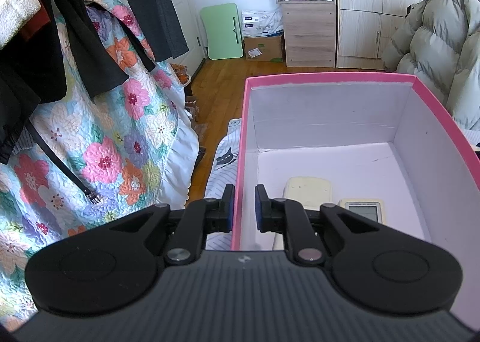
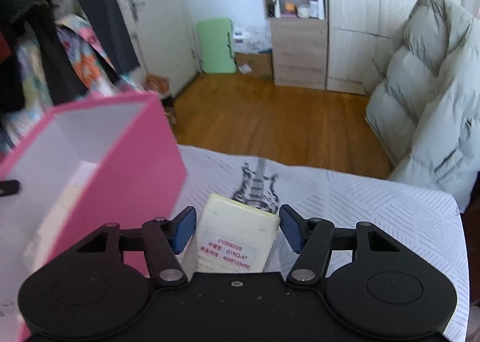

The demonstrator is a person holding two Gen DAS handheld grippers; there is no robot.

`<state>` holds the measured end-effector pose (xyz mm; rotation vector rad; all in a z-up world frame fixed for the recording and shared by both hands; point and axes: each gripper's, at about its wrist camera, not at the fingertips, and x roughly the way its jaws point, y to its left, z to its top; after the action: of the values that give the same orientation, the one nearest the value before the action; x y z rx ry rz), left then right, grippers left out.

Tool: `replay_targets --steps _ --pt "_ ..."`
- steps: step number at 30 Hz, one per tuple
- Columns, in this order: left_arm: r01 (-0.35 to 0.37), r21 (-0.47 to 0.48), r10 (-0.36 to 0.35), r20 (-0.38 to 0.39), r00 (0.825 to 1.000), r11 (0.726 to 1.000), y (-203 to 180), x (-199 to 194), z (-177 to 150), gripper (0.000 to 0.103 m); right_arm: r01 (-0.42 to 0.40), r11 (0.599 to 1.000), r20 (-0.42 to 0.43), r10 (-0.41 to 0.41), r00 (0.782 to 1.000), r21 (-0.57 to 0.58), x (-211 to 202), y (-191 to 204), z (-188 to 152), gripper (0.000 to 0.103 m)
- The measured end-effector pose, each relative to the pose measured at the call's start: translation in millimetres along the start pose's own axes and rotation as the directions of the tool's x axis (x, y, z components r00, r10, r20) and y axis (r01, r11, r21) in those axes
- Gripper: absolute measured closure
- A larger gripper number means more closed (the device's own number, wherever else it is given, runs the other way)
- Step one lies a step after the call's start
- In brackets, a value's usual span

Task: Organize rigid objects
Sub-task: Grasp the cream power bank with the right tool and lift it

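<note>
Two remotes (image 1: 333, 198) lie inside the pink box (image 1: 330, 78), whose wall the left gripper (image 1: 243, 207) pinches; the right gripper (image 2: 237, 228) straddles a cream remote (image 2: 234, 237), pads apart.

A pink box (image 1: 330, 79) with a white inside stands open on the patterned sheet, its lid off. Inside it, on the floor near the front wall, two remotes lie flat side by side: a cream remote (image 1: 307, 190) face down, and just beside it a remote with a grey display (image 1: 361, 207) face up. Outside the box, just beside its pink wall, a third cream remote (image 2: 237, 237) shows its back, which bears a white label with red print.
</note>
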<state>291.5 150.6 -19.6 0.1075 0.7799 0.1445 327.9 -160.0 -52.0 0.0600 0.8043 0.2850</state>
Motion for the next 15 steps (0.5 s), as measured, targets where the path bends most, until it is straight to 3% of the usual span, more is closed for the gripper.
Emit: replay_targets --steps 7,11,15 --pt "-0.004 0.002 0.004 -0.002 1.0 1.0 0 0 0 0.09 -0.003 1.0 -0.053 0.004 0.999 0.031 18 -11 6 0.037" --pt "-0.005 0.005 0.005 -0.005 1.0 1.0 -1 1 1 0.09 0.01 0.998 -0.17 0.001 0.986 0.067 50 -16 8 0.036" --pt "-0.002 0.001 0.002 -0.005 1.0 1.0 -1 1 1 0.09 0.04 0.999 -0.167 -0.035 0.985 0.023 52 -9 11 0.037"
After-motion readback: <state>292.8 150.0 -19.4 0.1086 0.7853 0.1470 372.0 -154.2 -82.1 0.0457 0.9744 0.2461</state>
